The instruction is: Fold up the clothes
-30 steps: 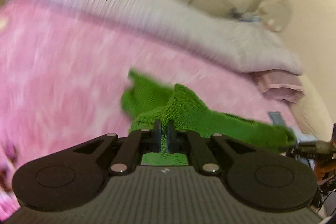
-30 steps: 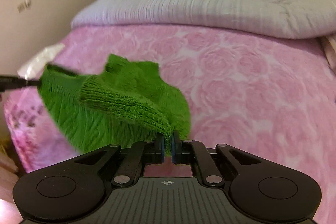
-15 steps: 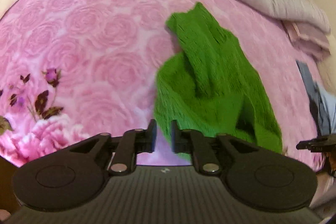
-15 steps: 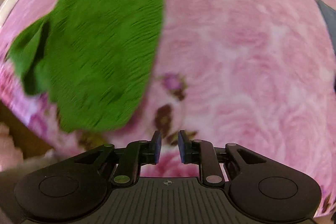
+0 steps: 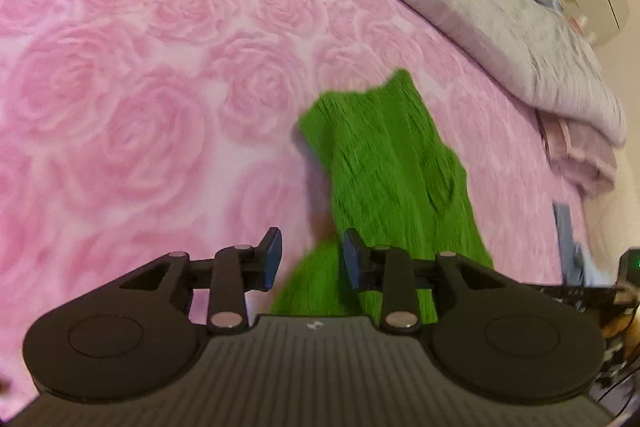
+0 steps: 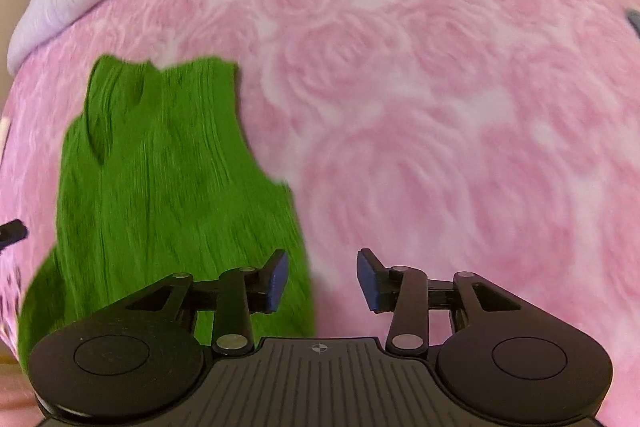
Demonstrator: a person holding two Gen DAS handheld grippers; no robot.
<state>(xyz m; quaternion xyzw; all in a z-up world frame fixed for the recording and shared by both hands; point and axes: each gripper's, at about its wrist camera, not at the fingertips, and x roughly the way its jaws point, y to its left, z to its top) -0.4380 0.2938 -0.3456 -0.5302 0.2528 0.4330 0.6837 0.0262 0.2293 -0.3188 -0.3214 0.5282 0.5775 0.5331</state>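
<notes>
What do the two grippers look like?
The left gripper and the right gripper match: black ribbed body, round black side lobes, black linkage arms with silver pivot pins, blue pads on the fingers, a small white mark at centre.

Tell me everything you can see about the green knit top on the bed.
The green top is a ribbed, fuzzy-looking knit, sleeveless in shape, with a V-neck dip near its far end. It lies spread flat on the pink rose bedspread, hem toward the cameras, a crease or two near the neck. Neither the left gripper nor the right gripper holds it; both are open just above its near edge.
</notes>
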